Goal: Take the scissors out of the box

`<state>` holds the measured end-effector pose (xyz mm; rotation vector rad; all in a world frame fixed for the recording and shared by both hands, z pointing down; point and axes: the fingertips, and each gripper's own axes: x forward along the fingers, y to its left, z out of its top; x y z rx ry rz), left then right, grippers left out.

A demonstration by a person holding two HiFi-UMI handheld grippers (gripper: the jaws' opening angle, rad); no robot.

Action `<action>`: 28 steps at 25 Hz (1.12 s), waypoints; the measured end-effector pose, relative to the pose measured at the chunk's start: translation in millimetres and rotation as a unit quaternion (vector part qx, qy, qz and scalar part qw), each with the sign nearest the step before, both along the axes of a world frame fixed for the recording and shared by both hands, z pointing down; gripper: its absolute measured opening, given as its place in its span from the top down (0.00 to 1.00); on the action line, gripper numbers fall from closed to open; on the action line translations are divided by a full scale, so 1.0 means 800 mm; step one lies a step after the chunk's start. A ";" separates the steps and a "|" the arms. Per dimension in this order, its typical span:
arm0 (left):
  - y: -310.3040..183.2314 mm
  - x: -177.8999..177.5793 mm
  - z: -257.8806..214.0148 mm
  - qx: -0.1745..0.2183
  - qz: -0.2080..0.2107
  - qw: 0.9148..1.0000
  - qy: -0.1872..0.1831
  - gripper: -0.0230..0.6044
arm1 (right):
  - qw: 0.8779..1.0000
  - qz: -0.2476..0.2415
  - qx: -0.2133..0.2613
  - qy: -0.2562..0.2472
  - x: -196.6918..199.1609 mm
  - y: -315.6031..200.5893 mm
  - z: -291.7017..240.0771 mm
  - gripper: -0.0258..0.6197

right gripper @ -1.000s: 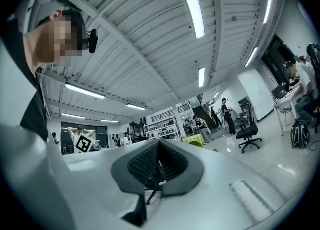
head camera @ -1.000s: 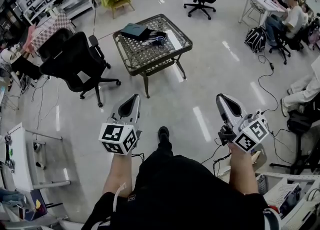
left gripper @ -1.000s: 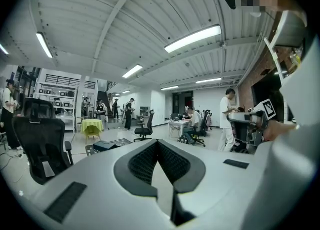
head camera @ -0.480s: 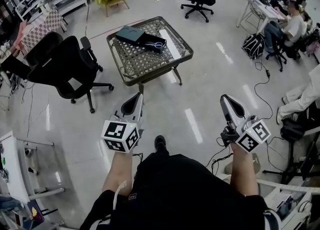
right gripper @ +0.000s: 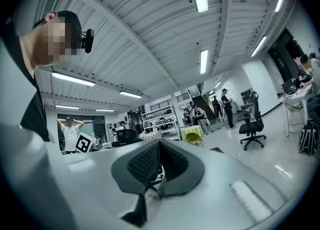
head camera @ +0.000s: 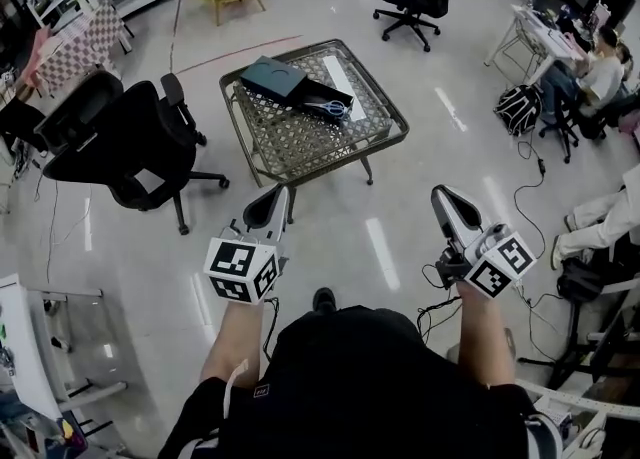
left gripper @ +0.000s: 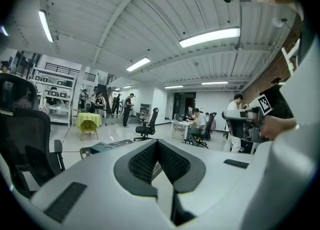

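Step in hand, by judgement: approach, with no contact made yet. The left gripper [head camera: 272, 197] and the right gripper [head camera: 446, 199] are both held out level in front of the person. Each has its jaws pressed together with nothing between them. The blue-handled scissors [head camera: 333, 107] lie at the open black end of the dark teal rectangular box [head camera: 268, 75]. The box sits on the square wicker-topped metal table [head camera: 300, 143] at 12 o'clock, well apart from both grippers. The next move calls for closing up to the table, spreading one claw, and lowering it over the scissors. Whether the other gripper must steady the box cannot be told. A black swivel office chair [head camera: 140, 147] stands at 10 o'clock, just beside the table's left corner. Black cables [head camera: 432, 315] trail on the floor at 3 o'clock. The direct path to the table looks unobstructed.
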<state>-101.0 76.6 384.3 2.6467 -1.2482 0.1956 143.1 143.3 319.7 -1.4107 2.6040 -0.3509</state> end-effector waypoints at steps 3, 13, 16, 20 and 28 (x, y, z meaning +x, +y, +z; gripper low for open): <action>-0.024 -0.008 0.010 -0.010 -0.002 1.000 -0.001 0.96 | 1.000 -0.010 -0.009 -0.008 -0.017 -0.032 0.011 0.94; -0.082 -0.020 0.026 -0.024 -0.023 0.999 -0.009 0.96 | 0.999 -0.037 -0.022 -0.025 -0.027 -0.118 0.031 0.94; -0.101 -0.020 0.027 -0.025 -0.036 0.999 -0.015 0.96 | 0.998 -0.049 -0.024 -0.036 -0.023 -0.149 0.037 0.94; -0.136 -0.018 0.033 -0.030 -0.062 0.997 -0.021 0.96 | 0.996 -0.074 -0.028 -0.047 -0.018 -0.204 0.046 0.94; -0.226 0.033 0.036 -0.044 -0.092 0.994 -0.051 0.96 | 0.990 -0.118 -0.055 -0.060 0.020 -0.317 0.069 0.94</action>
